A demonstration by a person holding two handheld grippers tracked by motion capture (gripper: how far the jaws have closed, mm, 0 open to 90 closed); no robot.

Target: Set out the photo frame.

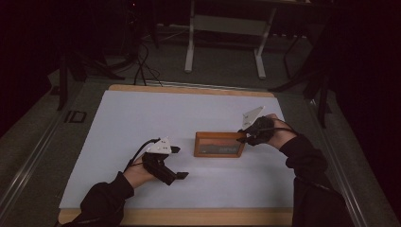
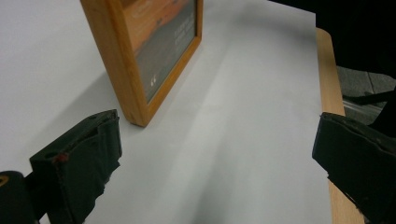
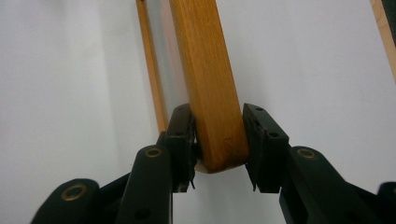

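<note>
Frame [image 1: 219, 144] in wood stands upright near the middle of the white sheet [image 1: 142, 118], its picture side facing me. Going left to right: my left gripper [image 1: 176, 162] hangs just above the sheet to the frame's left, jaws spread wide with nothing between them, its near jaw close to the frame's lower corner [image 2: 135, 119] but apart from it. The frame stands between my two hands. My right gripper [image 1: 243, 136] sits at the frame's right end, and from that gripper's own camera the wooden edge [image 3: 210, 93] runs up between the jaws; the left pad looks pressed against it, the right pad looks a hair off, so I would call this a loose hold rather than a firm clamp. The risk I see is the frame tipping: it rests on a narrow edge, and if my right jaws let go or drag sideways it could fall flat on its face or back. A nudge from the left jaw at that corner could also skid it on the smooth sheet. The sheet covers a wooden table [image 1: 189, 89], whose edge shows at the far and near sides. Beyond it the room is dim, with grey floor, cables [image 1: 142, 61] and a white stand [image 1: 227, 28].
</note>
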